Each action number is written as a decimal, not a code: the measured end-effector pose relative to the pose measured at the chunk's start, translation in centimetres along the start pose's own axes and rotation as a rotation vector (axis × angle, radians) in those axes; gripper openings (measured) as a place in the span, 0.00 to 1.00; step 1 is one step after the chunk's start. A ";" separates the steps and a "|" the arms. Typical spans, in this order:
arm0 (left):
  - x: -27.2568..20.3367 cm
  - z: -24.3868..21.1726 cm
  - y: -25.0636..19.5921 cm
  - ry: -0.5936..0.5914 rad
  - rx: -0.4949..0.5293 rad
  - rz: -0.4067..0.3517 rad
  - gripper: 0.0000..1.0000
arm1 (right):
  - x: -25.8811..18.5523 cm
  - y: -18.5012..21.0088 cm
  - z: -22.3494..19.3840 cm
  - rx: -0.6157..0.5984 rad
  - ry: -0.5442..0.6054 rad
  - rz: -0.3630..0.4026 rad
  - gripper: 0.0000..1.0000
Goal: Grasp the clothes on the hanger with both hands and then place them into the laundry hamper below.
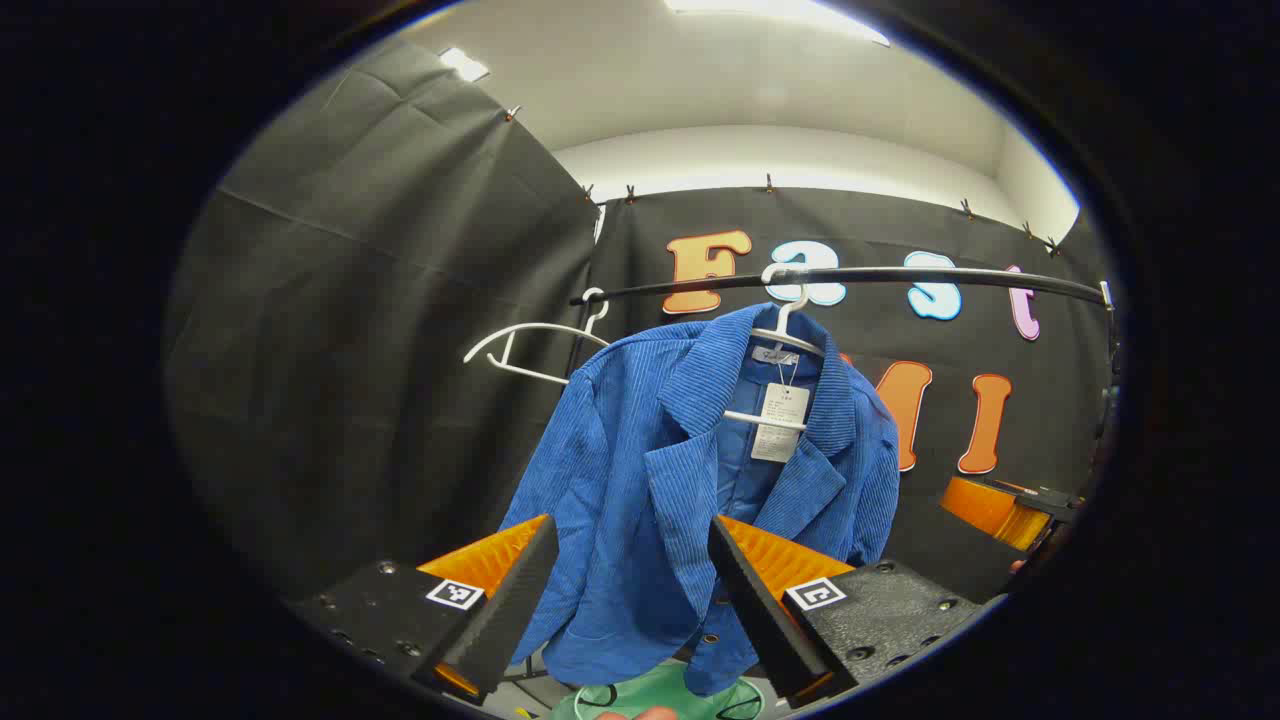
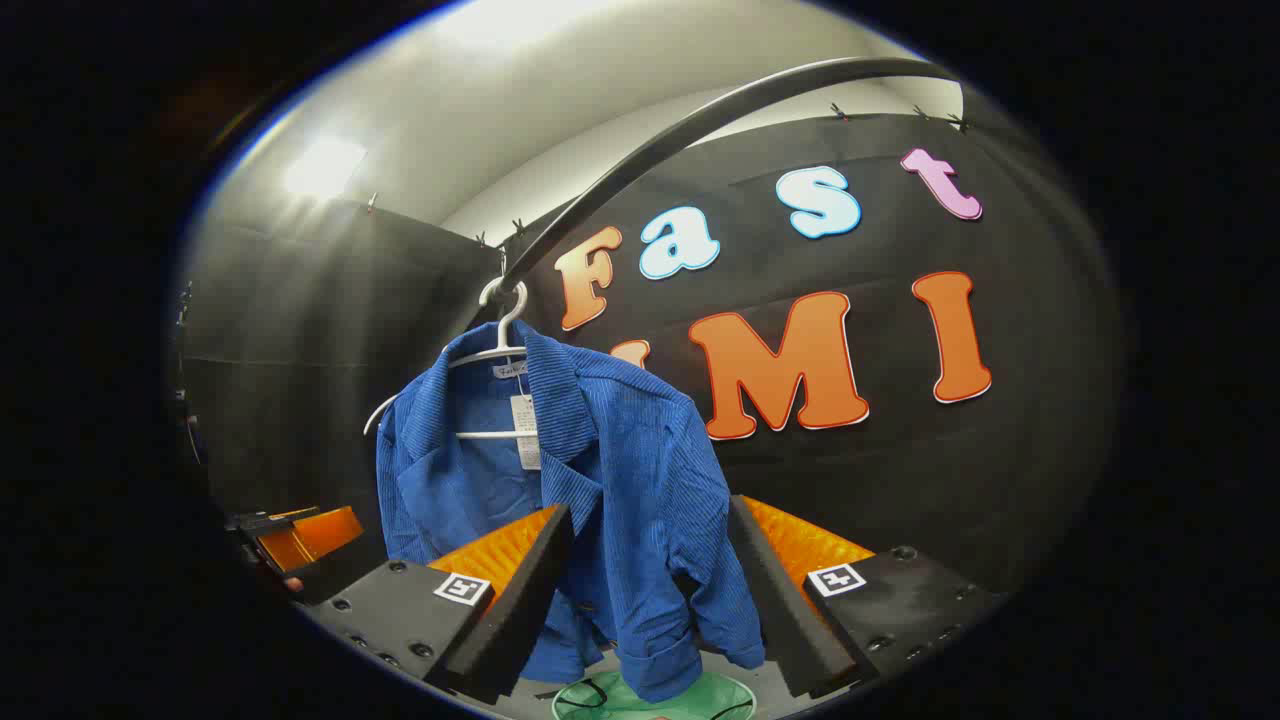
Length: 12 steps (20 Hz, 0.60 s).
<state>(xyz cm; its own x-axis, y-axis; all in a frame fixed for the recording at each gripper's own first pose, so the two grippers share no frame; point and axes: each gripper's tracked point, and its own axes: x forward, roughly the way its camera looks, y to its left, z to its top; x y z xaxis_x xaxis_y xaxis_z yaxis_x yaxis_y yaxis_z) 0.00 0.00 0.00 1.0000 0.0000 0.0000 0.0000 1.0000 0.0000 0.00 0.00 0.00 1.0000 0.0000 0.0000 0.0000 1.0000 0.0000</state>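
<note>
Both grippers stand with fingers spread wide and nothing between them. We see the left gripper (image 1: 630, 590) in the left gripper view, facing the front of a blue jacket (image 1: 690, 480), its two fingers framing the lower part of the garment without touching it. We see the right gripper (image 2: 650, 590) in the right gripper view, likewise wide apart, aimed at the jacket's sleeve side (image 2: 640, 500); we cannot tell whether its fingers touch the cloth.

We find the jacket hanging on a white hanger (image 1: 785, 335), which hooks over a dark rail (image 1: 900, 278) running across the booth. A paper tag (image 1: 779, 422) hangs inside the open collar. A second white hanger (image 1: 530, 345), bare, sits on the same rail to the left in that view.

We note a green hamper (image 2: 650, 700) directly below the jacket, at the bottom edge of both views (image 1: 660, 695). At the right edge of the left gripper view, we see the other gripper, partly cut off.
</note>
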 end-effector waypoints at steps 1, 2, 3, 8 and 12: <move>-0.2 0.0 0.1 -0.001 -0.003 0.005 0.92 | 0.1 0.3 -0.1 -0.003 0.003 0.009 0.93; -0.3 -0.1 0.2 0.000 -0.004 0.010 0.92 | 0.1 0.6 -0.2 -0.007 0.006 0.019 0.93; -0.3 -0.1 0.3 0.002 -0.002 0.014 0.94 | 0.2 0.8 -0.2 -0.008 0.006 0.024 0.93; -0.3 0.1 0.6 -0.004 0.000 0.023 0.95 | -0.1 1.0 -0.4 -0.007 0.005 0.040 0.93; -0.3 0.3 0.6 -0.007 0.000 0.023 0.95 | -0.2 0.2 -0.4 -0.002 0.008 0.026 0.93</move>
<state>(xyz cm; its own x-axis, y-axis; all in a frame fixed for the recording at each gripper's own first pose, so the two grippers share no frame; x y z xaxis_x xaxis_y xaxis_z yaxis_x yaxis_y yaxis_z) -0.28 0.57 0.28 0.9997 0.0227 0.0073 -0.0227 0.9997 0.0001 -0.24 0.23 -0.42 0.9996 0.0265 -0.0076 -0.0265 0.9996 -0.0018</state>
